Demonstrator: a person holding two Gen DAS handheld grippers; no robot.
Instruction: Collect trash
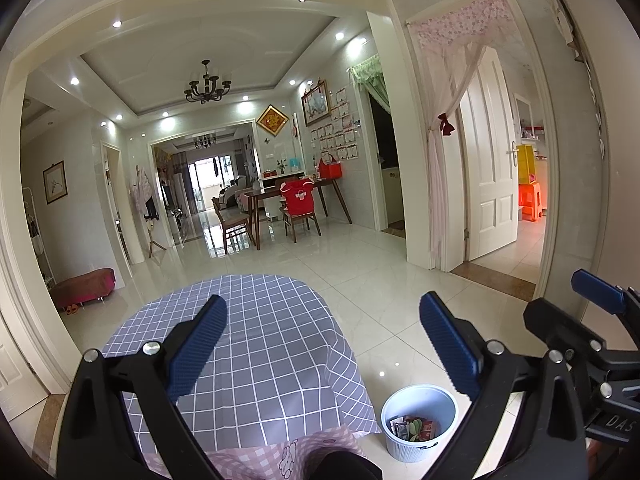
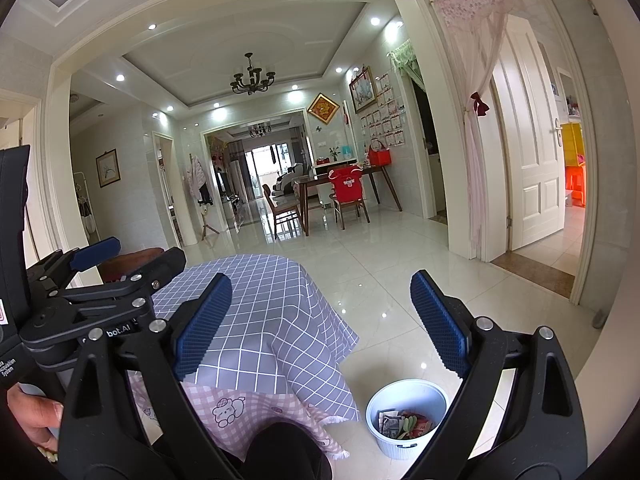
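A pale blue ribbed trash bin (image 1: 419, 424) stands on the floor to the right of the table; it also shows in the right wrist view (image 2: 406, 416). Several wrappers (image 1: 412, 427) lie inside it, seen too in the right wrist view (image 2: 404, 424). My left gripper (image 1: 324, 328) is open and empty, held above the table (image 1: 260, 344) with its grey checked cloth. My right gripper (image 2: 322, 312) is open and empty, held above the table's right side (image 2: 264, 308). Each gripper shows at the edge of the other's view, the right one (image 1: 592, 312) and the left one (image 2: 100, 276).
A pink checked cloth (image 2: 240, 412) hangs under the grey one at the table's near edge. Glossy white floor tiles (image 1: 360, 272) stretch ahead to a dining table with chairs (image 1: 288, 200). A curtained doorway with a white door (image 1: 488, 160) stands at the right. A red bench (image 1: 84, 286) sits at the left.
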